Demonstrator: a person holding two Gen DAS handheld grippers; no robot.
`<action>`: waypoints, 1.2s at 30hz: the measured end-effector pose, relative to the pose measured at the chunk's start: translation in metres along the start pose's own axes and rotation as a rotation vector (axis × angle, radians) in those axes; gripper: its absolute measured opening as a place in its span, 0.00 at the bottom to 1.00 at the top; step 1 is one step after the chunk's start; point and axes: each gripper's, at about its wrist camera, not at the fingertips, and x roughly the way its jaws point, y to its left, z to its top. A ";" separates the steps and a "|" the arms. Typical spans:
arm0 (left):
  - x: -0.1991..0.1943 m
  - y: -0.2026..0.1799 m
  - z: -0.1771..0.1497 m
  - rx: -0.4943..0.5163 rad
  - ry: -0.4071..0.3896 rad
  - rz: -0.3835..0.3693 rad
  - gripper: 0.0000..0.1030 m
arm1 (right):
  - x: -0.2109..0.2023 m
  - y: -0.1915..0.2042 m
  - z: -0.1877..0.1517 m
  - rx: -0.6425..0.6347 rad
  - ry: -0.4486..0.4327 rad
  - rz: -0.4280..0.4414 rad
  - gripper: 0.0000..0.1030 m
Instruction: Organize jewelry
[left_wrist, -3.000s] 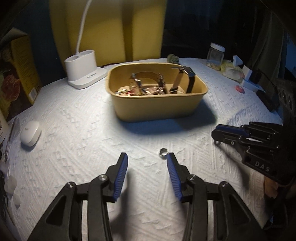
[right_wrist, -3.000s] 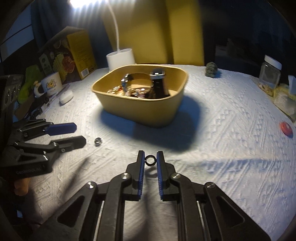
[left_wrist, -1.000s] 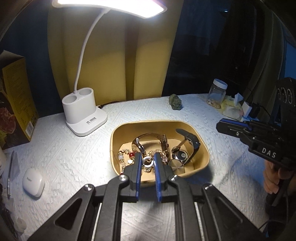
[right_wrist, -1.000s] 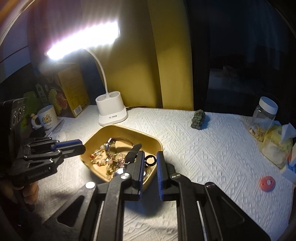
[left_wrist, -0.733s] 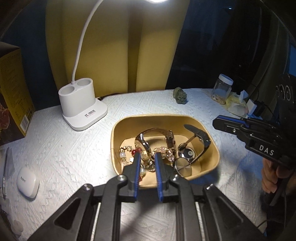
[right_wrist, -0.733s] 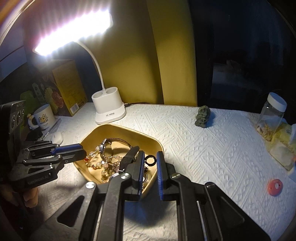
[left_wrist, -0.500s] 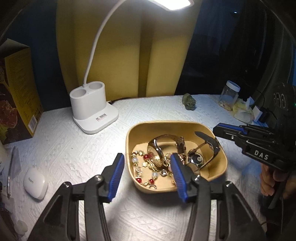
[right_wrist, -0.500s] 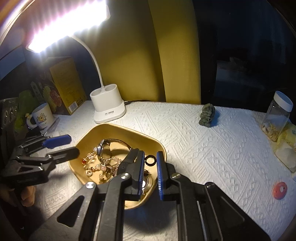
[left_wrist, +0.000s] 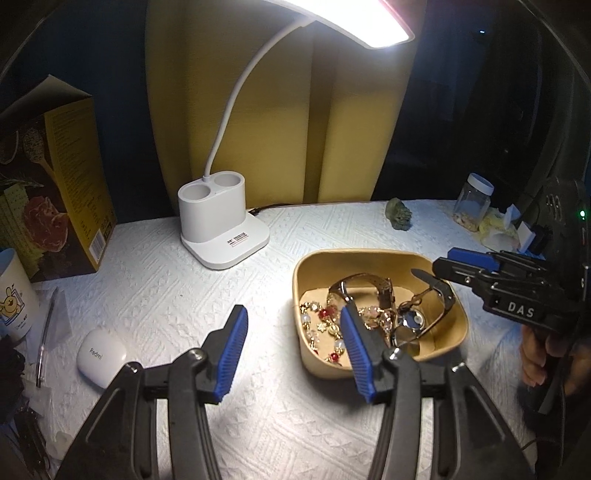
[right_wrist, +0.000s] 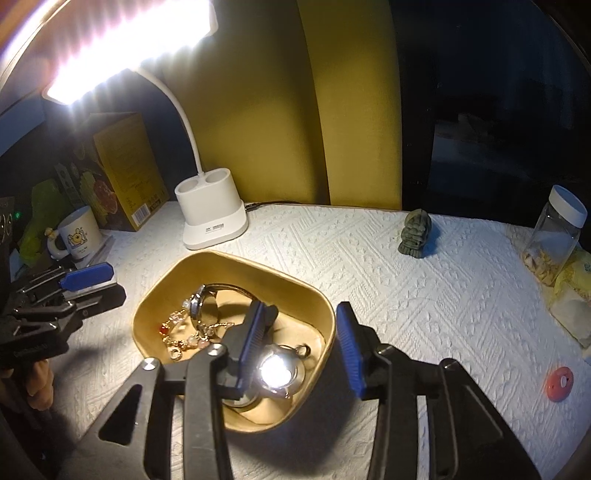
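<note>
A tan tray (left_wrist: 373, 256) on the white cloth holds watches, a beaded bracelet (left_wrist: 325, 317) and small rings. In the right wrist view the tray (right_wrist: 221, 263) holds a shiny watch face (right_wrist: 275, 371) and a gold watch (right_wrist: 203, 306). My left gripper (left_wrist: 293, 341) is open and empty, above the tray's left edge. My right gripper (right_wrist: 301, 338) is open and empty, over the tray's near right corner. The right gripper also shows at the right of the left wrist view (left_wrist: 480, 267).
A white desk lamp base (left_wrist: 221, 227) stands behind the tray. A yellow box (left_wrist: 51, 177), a mug (right_wrist: 75, 230), a pen and a white earbud case (left_wrist: 101, 356) lie left. A stone figurine (right_wrist: 415, 232), a jar (right_wrist: 556, 236) and a red disc (right_wrist: 559, 384) lie right.
Both grippers rose over the tray with rings and opened, the left first, then the right. The black ring has left the right gripper. The left gripper has shifted left.
</note>
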 end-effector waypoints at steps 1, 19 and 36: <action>-0.002 0.000 -0.001 0.000 -0.004 0.000 0.50 | -0.002 0.001 -0.001 -0.001 -0.002 -0.004 0.37; -0.054 -0.013 -0.042 0.014 -0.039 -0.016 0.50 | -0.057 0.022 -0.050 0.029 -0.012 -0.018 0.37; -0.114 -0.033 -0.081 0.036 -0.097 -0.036 0.50 | -0.122 0.038 -0.105 0.037 -0.056 -0.049 0.37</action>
